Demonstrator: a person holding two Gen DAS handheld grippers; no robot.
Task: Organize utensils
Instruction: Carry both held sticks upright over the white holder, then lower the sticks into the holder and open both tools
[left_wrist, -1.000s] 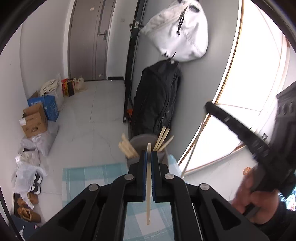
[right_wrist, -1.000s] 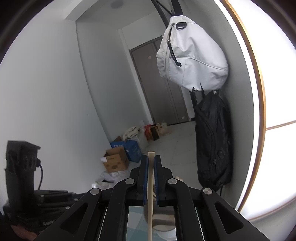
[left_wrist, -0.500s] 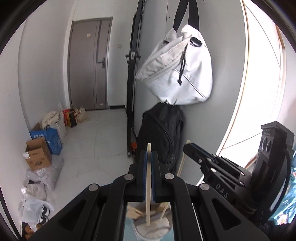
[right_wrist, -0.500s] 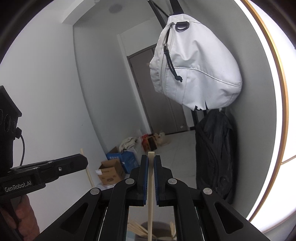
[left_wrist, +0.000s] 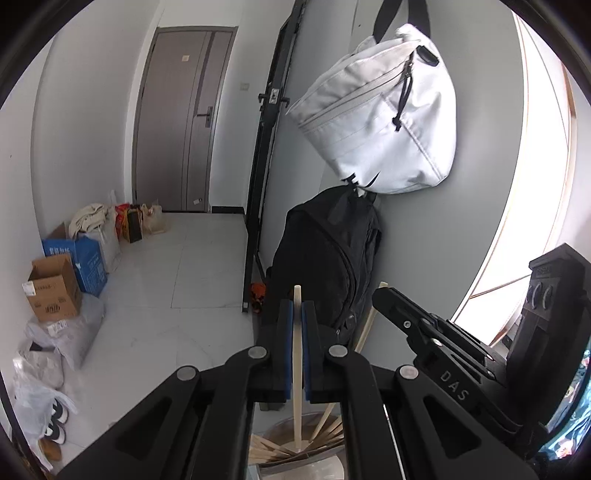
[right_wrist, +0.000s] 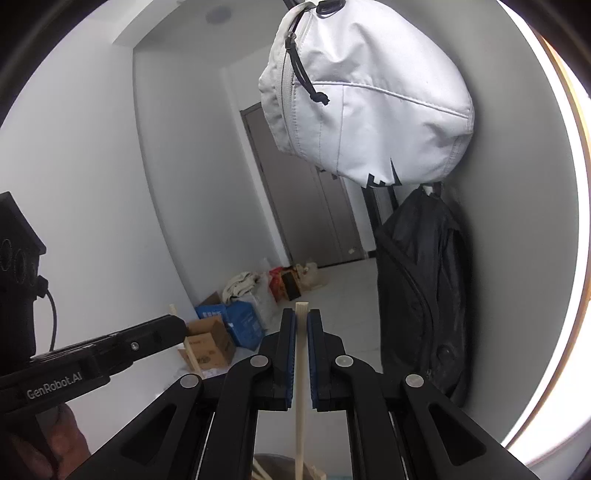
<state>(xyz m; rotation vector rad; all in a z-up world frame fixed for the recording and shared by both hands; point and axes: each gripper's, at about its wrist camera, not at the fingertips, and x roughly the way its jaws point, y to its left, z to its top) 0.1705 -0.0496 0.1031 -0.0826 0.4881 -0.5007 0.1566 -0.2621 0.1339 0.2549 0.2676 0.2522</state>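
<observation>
My left gripper (left_wrist: 296, 314) is shut on a pale wooden chopstick (left_wrist: 296, 369) held upright, its lower end inside a grey holder cup (left_wrist: 295, 448) that holds several more chopsticks. My right gripper (right_wrist: 302, 317) is shut on another upright chopstick (right_wrist: 300, 387), whose lower end reaches down to the same cup (right_wrist: 273, 467). The right gripper also shows in the left wrist view (left_wrist: 384, 295), just right of the left one, with its chopstick (left_wrist: 365, 325). The left gripper shows in the right wrist view (right_wrist: 173, 325) at left.
A white bag (left_wrist: 384, 118) hangs on the grey wall above a black backpack (left_wrist: 328, 254). Boxes and bags (left_wrist: 59, 284) line the left wall of the tiled floor. A grey door (left_wrist: 181, 129) stands at the back. A bright window (left_wrist: 539, 184) is at right.
Both grippers have tilted upward and drawn close over the cup. The left chopstick's lower end has gone from above the blue cloth to inside the cup.
</observation>
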